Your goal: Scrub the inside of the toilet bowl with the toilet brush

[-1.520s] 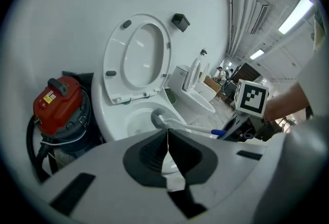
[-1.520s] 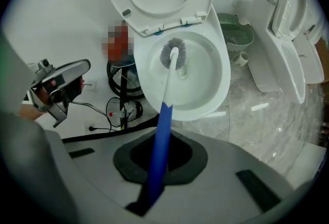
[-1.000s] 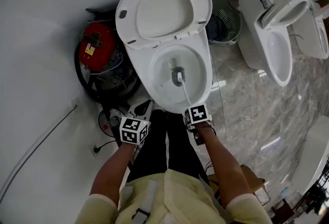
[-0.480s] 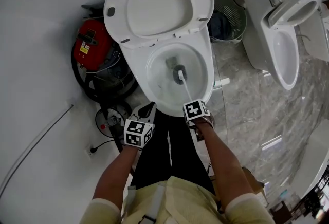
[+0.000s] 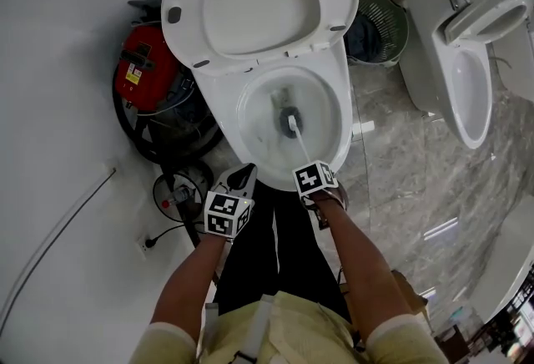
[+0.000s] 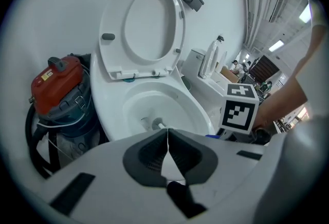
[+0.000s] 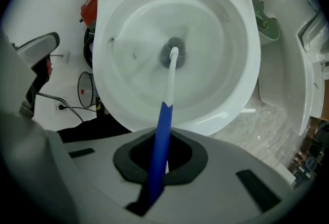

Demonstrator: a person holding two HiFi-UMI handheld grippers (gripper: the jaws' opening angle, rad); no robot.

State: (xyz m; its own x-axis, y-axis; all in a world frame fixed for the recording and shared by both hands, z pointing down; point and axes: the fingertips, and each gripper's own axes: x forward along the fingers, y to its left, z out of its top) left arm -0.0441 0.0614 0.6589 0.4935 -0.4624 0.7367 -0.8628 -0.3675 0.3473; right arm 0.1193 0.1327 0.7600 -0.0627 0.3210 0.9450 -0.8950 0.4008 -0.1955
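Observation:
The white toilet bowl [image 5: 224, 103] stands open with its lid [image 5: 250, 3] raised. My right gripper [image 5: 309, 172] is at the bowl's front rim, shut on the toilet brush's blue handle [image 7: 160, 135]. The white shaft runs down into the bowl, and the grey brush head [image 7: 174, 52] rests near the bottom middle [image 5: 289, 114]. My left gripper [image 6: 167, 153] is shut with nothing in it. It hovers just left of the right one, in front of the bowl [image 5: 238, 183].
A red vacuum cleaner [image 5: 138, 74] with a black hose stands close at the toilet's left. A wire bin [image 5: 380, 20] and a second toilet [image 5: 467, 62] are at the right. A cable and wall socket [image 5: 142, 244] lie at lower left. The person's legs are between the grippers.
The head view has drawn a little closer to the toilet. The brush head stays near the bowl's bottom middle, and both grippers keep their places at the front rim.

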